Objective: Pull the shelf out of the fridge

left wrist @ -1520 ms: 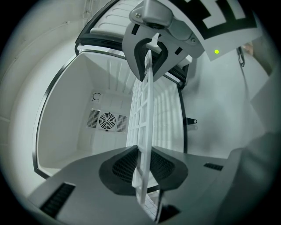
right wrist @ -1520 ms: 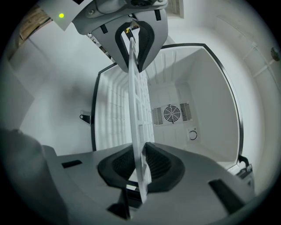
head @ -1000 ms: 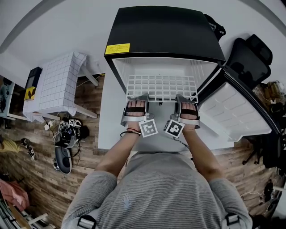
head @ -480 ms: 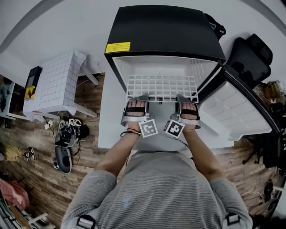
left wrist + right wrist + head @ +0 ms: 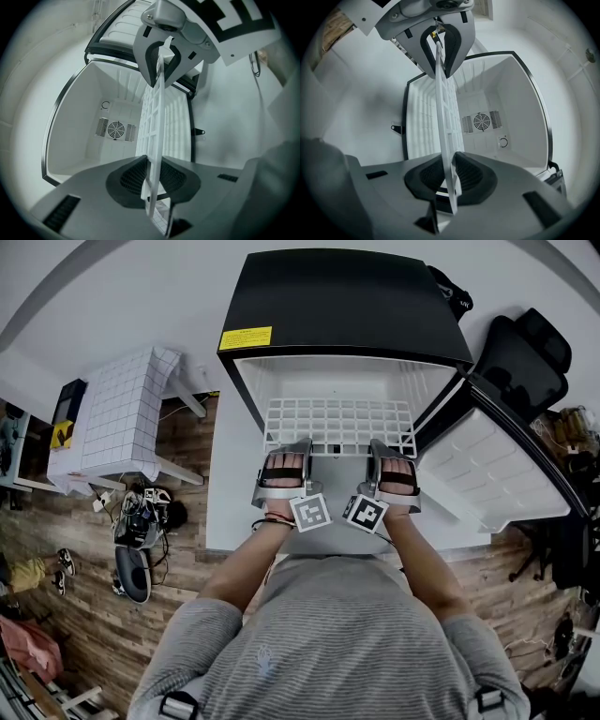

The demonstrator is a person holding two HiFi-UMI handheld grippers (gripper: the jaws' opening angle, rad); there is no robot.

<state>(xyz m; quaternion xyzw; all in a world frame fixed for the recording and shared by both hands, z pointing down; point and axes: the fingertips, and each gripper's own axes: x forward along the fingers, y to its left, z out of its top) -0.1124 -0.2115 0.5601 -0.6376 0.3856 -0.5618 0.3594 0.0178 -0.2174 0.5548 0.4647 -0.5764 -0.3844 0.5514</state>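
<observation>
A small black fridge (image 5: 347, 306) stands open, its white inside facing me. The white grid shelf (image 5: 339, 425) sticks out of it at the front. My left gripper (image 5: 302, 446) is shut on the shelf's front edge at the left, my right gripper (image 5: 377, 447) on the same edge at the right. In the left gripper view the shelf (image 5: 151, 140) runs edge-on between both pads of the left gripper (image 5: 154, 117). The right gripper view shows the shelf (image 5: 447, 136) clamped in the same way by the right gripper (image 5: 447, 117), with the fridge's back fan (image 5: 481, 121) behind.
The fridge door (image 5: 502, 479) hangs open to the right. A black office chair (image 5: 525, 357) stands behind it. To the left sits a small table with a checked cloth (image 5: 122, 418). Cables and a bag (image 5: 141, 521) lie on the wooden floor. A white mat (image 5: 230, 484) lies under the fridge.
</observation>
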